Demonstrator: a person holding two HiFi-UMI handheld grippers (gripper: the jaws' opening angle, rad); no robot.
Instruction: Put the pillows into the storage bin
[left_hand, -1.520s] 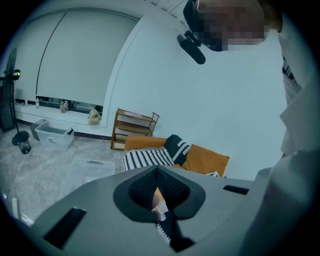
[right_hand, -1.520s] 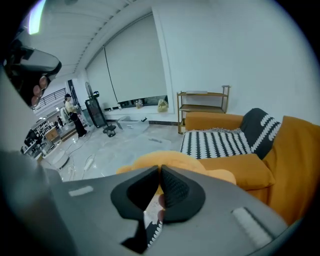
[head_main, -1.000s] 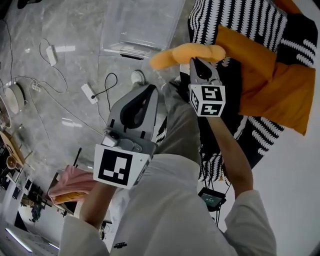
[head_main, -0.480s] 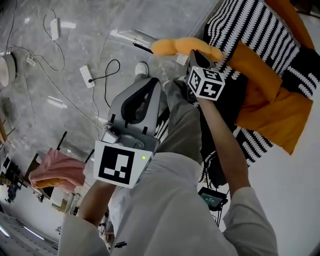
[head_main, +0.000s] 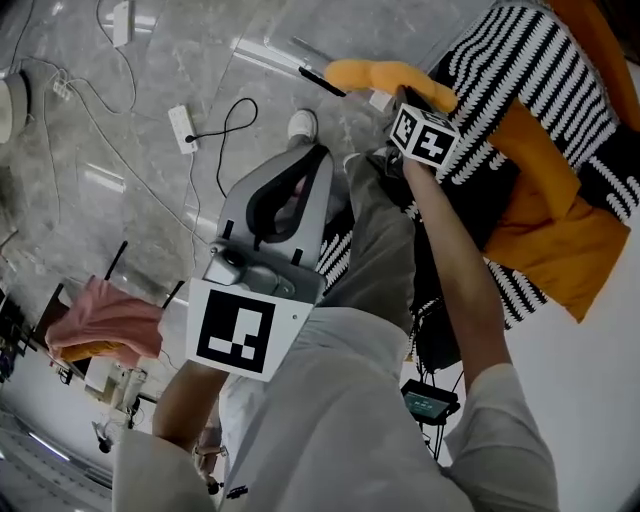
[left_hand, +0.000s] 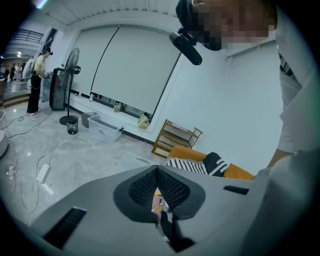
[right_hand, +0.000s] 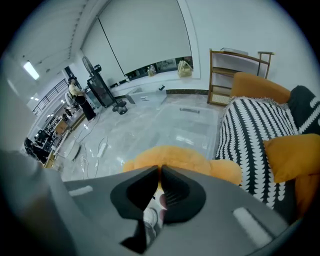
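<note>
Over the last second the right gripper (head_main: 402, 97) has carried the orange pillow (head_main: 380, 75) down and outward from the sofa (right_hand: 255, 86). The left gripper (head_main: 316, 156) has swung along beside it.

The sofa is the biggest thing in view, with a striped cushion (right_hand: 250, 140) and an orange cushion (right_hand: 295, 155) lying on it. The clear storage bin (right_hand: 192, 127) stands on the floor just in front of the sofa. The held pillow hangs off the sofa's front edge, between sofa and bin and not yet over the bin.

The right gripper's jaws are nearly together, pinching the pillow's near edge. The left gripper's jaws are closed on nothing.

The task looks barely begun: the bin appears empty, one pillow is on its way to it, and the cushions on the sofa remain.

The head view catches only the bin's rim (head_main: 265, 57), while the right gripper view shows the whole bin and its bare inside. The left gripper view shows that gripper's meeting tips (left_hand: 157, 170), which the head view leaves unclear.
</note>
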